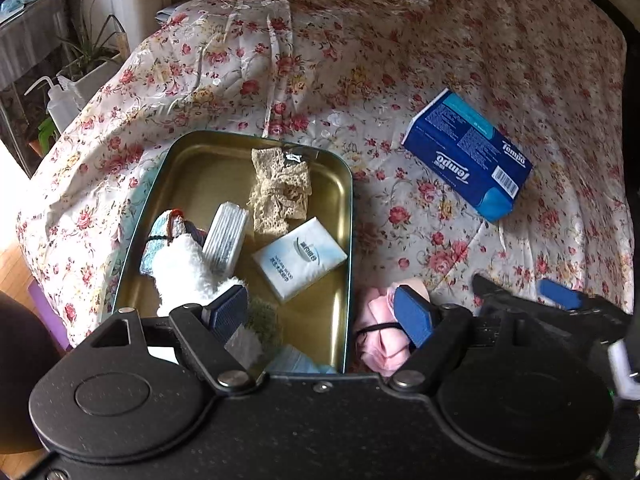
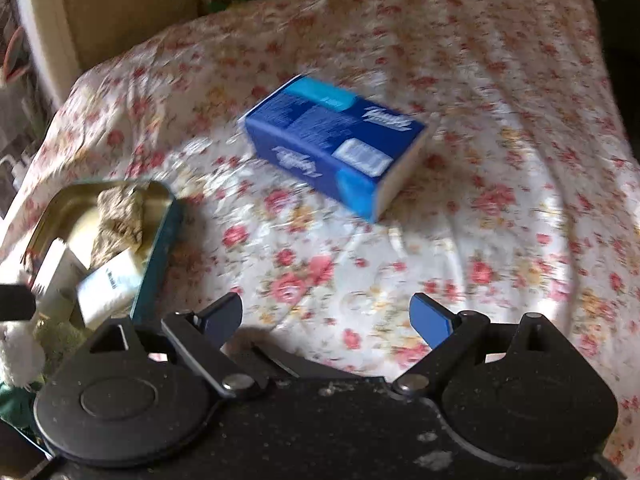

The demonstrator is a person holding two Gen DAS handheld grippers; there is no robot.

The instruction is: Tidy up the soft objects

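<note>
Blue tissue pack [image 1: 468, 156] lies flat on the floral bedspread [image 1: 360, 40], alone, well apart from the metal tin [image 1: 348, 216]. In the left wrist view its long axis runs diagonal, from upper left to lower right, barcode end toward lower right, print upside down. In the right wrist view the pack [image 2: 336, 144] sits ahead of the right gripper [image 2: 326, 320], long axis again slanting down to the right, pale short end facing lower right; view is motion-blurred.

Open cloth on all sides of the pack, nothing touching it. Bedspread drops off at the left, where a squeeze bottle [image 1: 56, 100] and a planter [image 1: 96, 72] stand beside the bed. Tin rim [image 2: 156, 264] is left of the right gripper, clear floral cloth between tin and pack.

Tin holds a lace bundle [image 1: 280, 192], a white tissue packet [image 1: 300, 260], a ribbed white packet [image 1: 226, 236], a white plush toy [image 1: 184, 272]. Pink cloth [image 1: 380, 336] lies outside the tin, just beside its right wall.

Left gripper [image 1: 320, 316]: fingers spread, nothing pinched, straddling the tin's right wall, one finger over the plush, the other over the pink cloth. Pack is well up and right of it.

Right gripper: fingers spread wide, empty, only bedspread between them. Pack is ahead, apart from both fingertips, about centred on the gap.
</note>
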